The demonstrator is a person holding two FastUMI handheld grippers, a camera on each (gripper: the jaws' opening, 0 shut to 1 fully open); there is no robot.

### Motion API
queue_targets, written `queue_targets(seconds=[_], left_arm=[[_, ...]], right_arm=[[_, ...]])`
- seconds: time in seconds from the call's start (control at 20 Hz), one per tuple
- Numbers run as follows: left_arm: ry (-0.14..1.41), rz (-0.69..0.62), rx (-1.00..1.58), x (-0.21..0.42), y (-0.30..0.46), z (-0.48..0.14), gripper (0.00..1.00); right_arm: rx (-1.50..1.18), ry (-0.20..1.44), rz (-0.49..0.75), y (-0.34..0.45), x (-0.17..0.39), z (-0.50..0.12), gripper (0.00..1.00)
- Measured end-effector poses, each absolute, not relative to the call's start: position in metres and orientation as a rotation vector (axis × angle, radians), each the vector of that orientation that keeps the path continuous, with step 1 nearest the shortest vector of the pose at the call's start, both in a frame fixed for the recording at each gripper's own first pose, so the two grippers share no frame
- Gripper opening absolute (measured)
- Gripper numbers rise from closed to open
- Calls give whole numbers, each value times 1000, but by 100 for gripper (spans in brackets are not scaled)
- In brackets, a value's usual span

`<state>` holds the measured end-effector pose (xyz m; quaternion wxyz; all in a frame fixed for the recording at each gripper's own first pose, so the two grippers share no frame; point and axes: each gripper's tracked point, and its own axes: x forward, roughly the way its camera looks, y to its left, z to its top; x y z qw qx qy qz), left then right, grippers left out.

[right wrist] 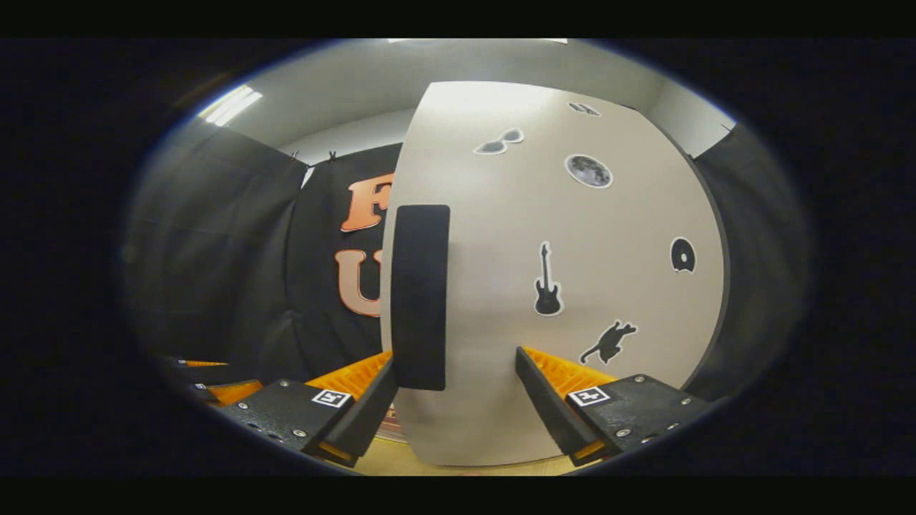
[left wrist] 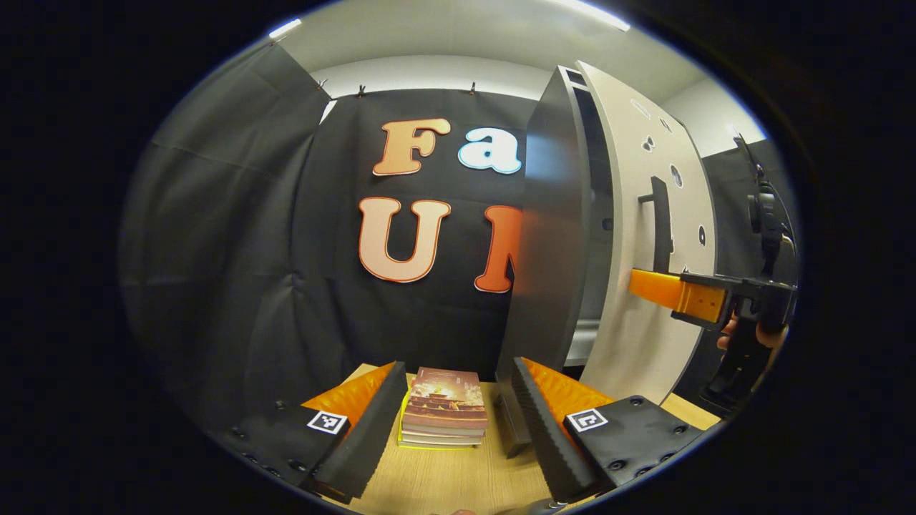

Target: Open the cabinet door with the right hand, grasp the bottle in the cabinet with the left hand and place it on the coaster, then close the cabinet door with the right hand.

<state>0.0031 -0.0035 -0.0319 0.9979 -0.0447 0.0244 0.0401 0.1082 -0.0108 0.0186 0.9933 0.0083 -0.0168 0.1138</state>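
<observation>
Between the spread fingers of the right tongs [right wrist: 454,390] stands the flat, dark bar handle [right wrist: 419,297] of the matt pale cabinet door [right wrist: 572,250], nearer the left finger, with neither finger seeming to press on it. The door stands a little ajar, so the opening step looks to be in hand; next the tongs should pinch the handle and swing the door wide. Beyond the left tongs [left wrist: 452,422], also spread and empty over the wood-grain worktop [left wrist: 458,479], lies a stack of books [left wrist: 444,409], then the smooth dark cabinet [left wrist: 551,236]; bottle and coaster cannot be made out.
</observation>
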Motion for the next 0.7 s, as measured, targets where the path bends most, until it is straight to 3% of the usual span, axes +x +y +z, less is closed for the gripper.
queue_targets(seconds=[0.1, 0.4, 0.7], left_arm=[[47, 86, -86, 6, -3, -32, 95], [54, 94, -83, 15, -2, -38, 95], [45, 87, -74, 19, 0, -35, 95]], right_arm=[[4, -35, 221, -9, 116, 15, 98], [4, -42, 225, -2, 137, 16, 93], [12, -34, 220, -1, 138, 16, 95]])
